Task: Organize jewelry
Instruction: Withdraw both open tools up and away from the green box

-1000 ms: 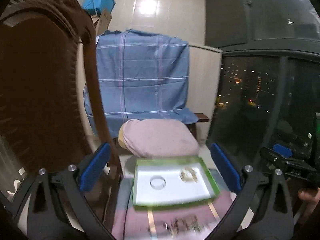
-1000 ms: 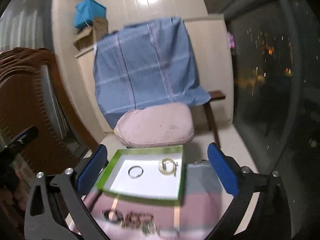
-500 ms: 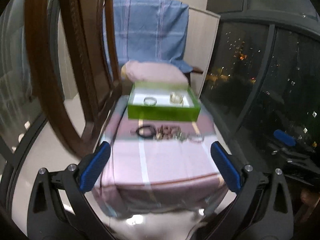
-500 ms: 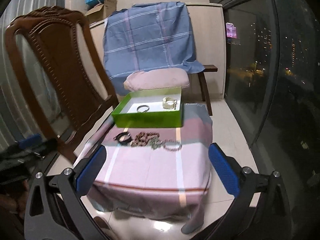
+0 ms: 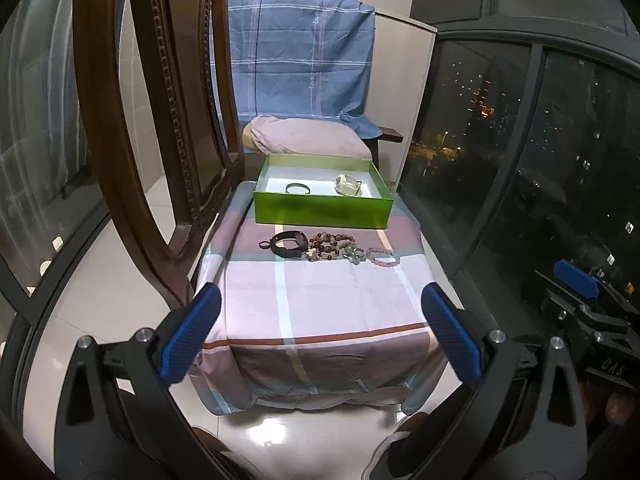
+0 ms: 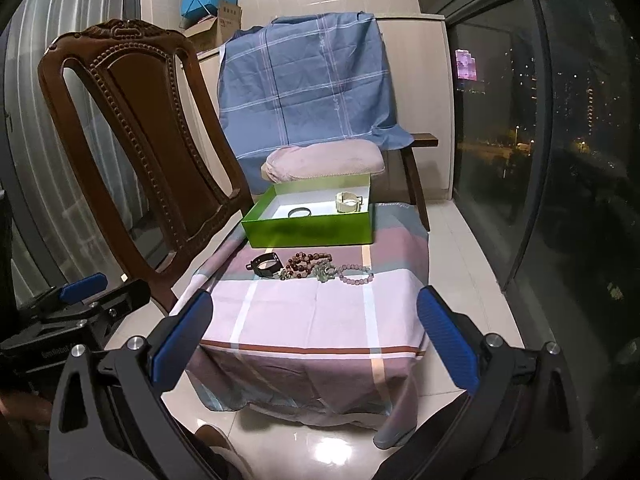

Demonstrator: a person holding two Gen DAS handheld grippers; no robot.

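A green box (image 5: pixel 322 212) (image 6: pixel 310 230) stands at the far end of a cloth-covered table (image 5: pixel 320 300) (image 6: pixel 312 312). Inside it lie a dark ring bangle (image 5: pixel 299 188) (image 6: pixel 299 212) and a pale bracelet (image 5: pixel 349 184) (image 6: pixel 348 202). In front of the box lies a row of jewelry: a black band (image 5: pixel 289 244) (image 6: pixel 266 264), brown bead strands (image 5: pixel 330 245) (image 6: pixel 308 265) and a pink bead bracelet (image 5: pixel 383 257) (image 6: pixel 356 273). My left gripper (image 5: pixel 320 330) and right gripper (image 6: pixel 312 330) are both open and empty, held back before the table's near edge.
A carved wooden chair (image 5: pixel 160 120) (image 6: pixel 152 140) stands left of the table. A pink cushion (image 5: pixel 308 138) (image 6: pixel 324 160) and a blue cloth (image 5: pixel 300 52) (image 6: pixel 308 80) are behind the box. Dark windows (image 5: pixel 520 160) run along the right. The right gripper shows at the left view's right edge (image 5: pixel 576 284).
Both grippers have pulled back and away from the box, so the whole table and the row of jewelry have come into view. Both stay open.
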